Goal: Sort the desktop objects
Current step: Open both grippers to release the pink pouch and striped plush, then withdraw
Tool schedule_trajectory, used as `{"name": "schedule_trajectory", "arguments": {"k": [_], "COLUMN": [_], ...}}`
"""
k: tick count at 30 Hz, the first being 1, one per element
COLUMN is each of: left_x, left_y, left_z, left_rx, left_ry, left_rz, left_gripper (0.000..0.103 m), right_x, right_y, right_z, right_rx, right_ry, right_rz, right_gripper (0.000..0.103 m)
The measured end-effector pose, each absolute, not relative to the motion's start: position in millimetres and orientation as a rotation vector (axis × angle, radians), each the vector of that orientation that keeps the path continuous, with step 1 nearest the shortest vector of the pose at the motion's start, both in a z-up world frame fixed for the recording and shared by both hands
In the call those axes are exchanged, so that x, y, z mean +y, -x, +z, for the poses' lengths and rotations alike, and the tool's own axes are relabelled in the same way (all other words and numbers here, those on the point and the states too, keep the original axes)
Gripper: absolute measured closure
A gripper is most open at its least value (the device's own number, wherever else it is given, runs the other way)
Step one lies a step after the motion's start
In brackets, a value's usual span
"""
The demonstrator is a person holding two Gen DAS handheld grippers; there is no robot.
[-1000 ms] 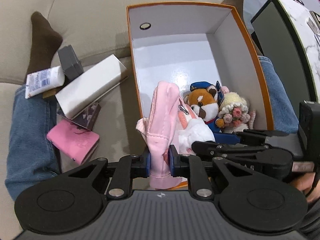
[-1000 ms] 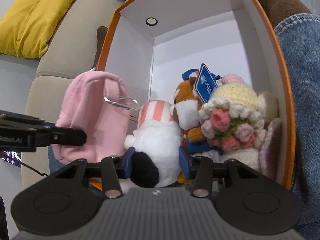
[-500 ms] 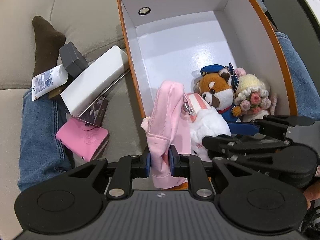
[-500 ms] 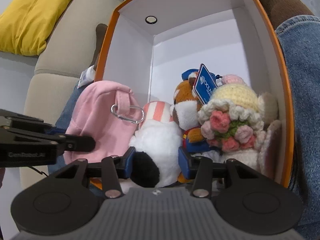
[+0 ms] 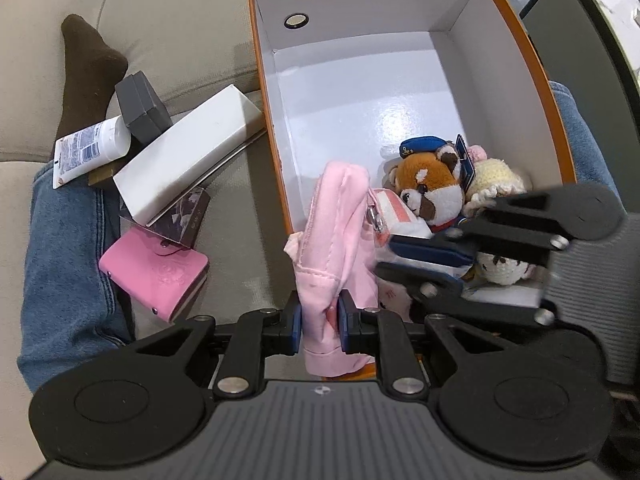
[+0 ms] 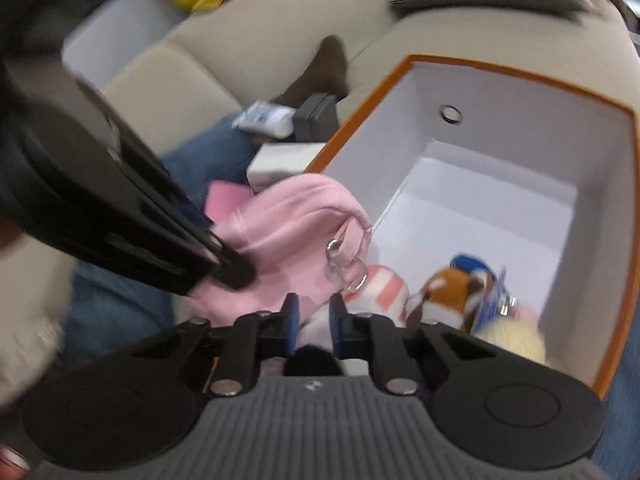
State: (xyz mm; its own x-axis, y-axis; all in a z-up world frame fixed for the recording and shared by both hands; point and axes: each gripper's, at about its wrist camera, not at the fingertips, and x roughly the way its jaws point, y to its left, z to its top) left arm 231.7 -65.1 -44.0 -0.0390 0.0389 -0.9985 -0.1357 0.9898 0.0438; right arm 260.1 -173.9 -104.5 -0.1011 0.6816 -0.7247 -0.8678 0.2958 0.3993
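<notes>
pink fabric pouch [image 5: 336, 240] clamped in left gripper [image 5: 319, 325] over orange box [image 5: 532, 64] edge, right gripper [image 6: 311, 322] jaws just closed, pinching white plush [image 6: 320, 322] beside red panda toy [image 5: 432, 190]

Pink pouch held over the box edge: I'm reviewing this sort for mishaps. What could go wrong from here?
1. The left gripper clamps the pink pouch low, straddling the orange box rim; released here, it may slide outside.
2. The right gripper has just been closing its jaws, with the striped white plush between them; lifting it could tip the red panda beside it.
3. The pouch's metal clip hangs against that plush and might snag it.
</notes>
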Motion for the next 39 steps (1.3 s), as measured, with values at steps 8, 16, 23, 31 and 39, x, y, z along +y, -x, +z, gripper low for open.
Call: {"name": "schedule_trajectory", "arguments": {"k": [8,16,23,31,39], "left_x": [-52.7,-40.6,-15.4,3.9,21.1], "left_y": [-231.6,-220.6,-206.2,-187.8,-168.9], "left_z": [-45.6,-33.7,-11.2,-18.5,-22.5], "left_rx": [1.612,1.579,1.462,1.363,1.235], "left_ry": [0.157,0.264,0.356,0.364,0.400], "left_rz": [0.105,-0.045,-0.118,-0.125,-0.100], "left_gripper": [0.076,0.073,0.073,0.073,0.072], "right_x": [-139.4,-119.4,-95.4,-104.0,-133.3], "right_y": [-257.5,-251.5,-248.0,-240.5,-239.9], "right_z": [-112.9,-130.8,-150.3,-137.0,-99.6], "right_rx": [0.969,1.061,1.160,1.102,1.073], "right_ry": [0.402,0.530,0.621,0.660,0.602], "right_rz": [1.529,1.524,1.505,1.463,1.359], "right_gripper": [0.096,0.099,0.101,0.099,0.095]}}
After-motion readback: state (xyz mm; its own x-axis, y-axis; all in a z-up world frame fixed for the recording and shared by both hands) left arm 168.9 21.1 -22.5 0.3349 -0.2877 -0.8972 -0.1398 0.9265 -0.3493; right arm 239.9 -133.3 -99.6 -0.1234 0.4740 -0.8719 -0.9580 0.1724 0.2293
